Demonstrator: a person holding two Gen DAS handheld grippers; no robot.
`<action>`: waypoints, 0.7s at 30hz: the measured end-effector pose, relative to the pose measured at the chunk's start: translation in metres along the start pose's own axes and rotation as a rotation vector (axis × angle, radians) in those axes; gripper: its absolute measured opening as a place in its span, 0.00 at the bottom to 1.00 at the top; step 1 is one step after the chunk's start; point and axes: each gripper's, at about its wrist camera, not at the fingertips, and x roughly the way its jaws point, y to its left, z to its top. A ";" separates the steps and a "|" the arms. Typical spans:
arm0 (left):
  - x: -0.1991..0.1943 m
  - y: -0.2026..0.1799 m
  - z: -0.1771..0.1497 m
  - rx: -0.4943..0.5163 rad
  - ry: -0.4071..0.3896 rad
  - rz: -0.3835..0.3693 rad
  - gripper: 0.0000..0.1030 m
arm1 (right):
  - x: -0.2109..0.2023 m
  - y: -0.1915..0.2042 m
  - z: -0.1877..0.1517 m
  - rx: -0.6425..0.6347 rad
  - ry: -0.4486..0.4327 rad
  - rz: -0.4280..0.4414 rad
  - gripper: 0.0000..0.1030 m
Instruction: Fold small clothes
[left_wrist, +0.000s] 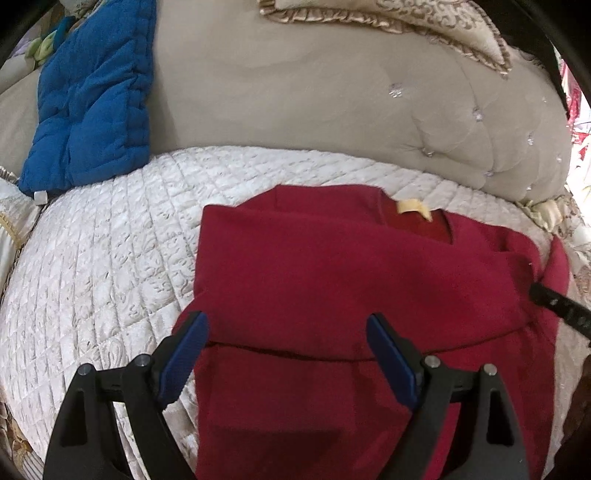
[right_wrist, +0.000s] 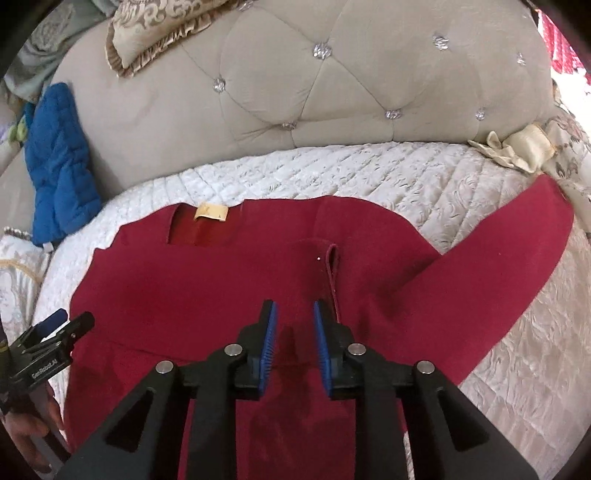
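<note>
A dark red long-sleeved top (left_wrist: 332, 280) lies on the white quilted seat (left_wrist: 110, 258), collar with a yellow label (left_wrist: 412, 207) toward the back. One sleeve is folded across its body; the other sleeve (right_wrist: 509, 258) stretches out to the right. My left gripper (left_wrist: 288, 325) is wide open and empty above the top's left lower part. My right gripper (right_wrist: 295, 310) is open with a narrower gap, empty, above the middle of the top (right_wrist: 221, 288). The left gripper also shows at the left edge of the right wrist view (right_wrist: 70, 325).
A blue padded garment (left_wrist: 92, 99) leans on the beige tufted backrest (left_wrist: 295, 92) at the left. A patterned cushion (right_wrist: 147, 29) sits on top of the backrest. A cream fabric bundle (right_wrist: 517, 151) lies at the right end of the seat.
</note>
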 end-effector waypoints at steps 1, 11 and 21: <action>-0.002 -0.002 0.001 0.003 -0.002 -0.001 0.87 | 0.004 0.000 0.000 -0.002 0.006 -0.004 0.03; 0.009 -0.031 0.002 0.019 0.041 -0.054 0.87 | -0.014 -0.022 -0.003 0.002 0.015 0.017 0.10; 0.026 -0.041 0.002 0.025 0.062 -0.065 0.88 | -0.032 -0.216 0.008 0.380 -0.073 -0.218 0.17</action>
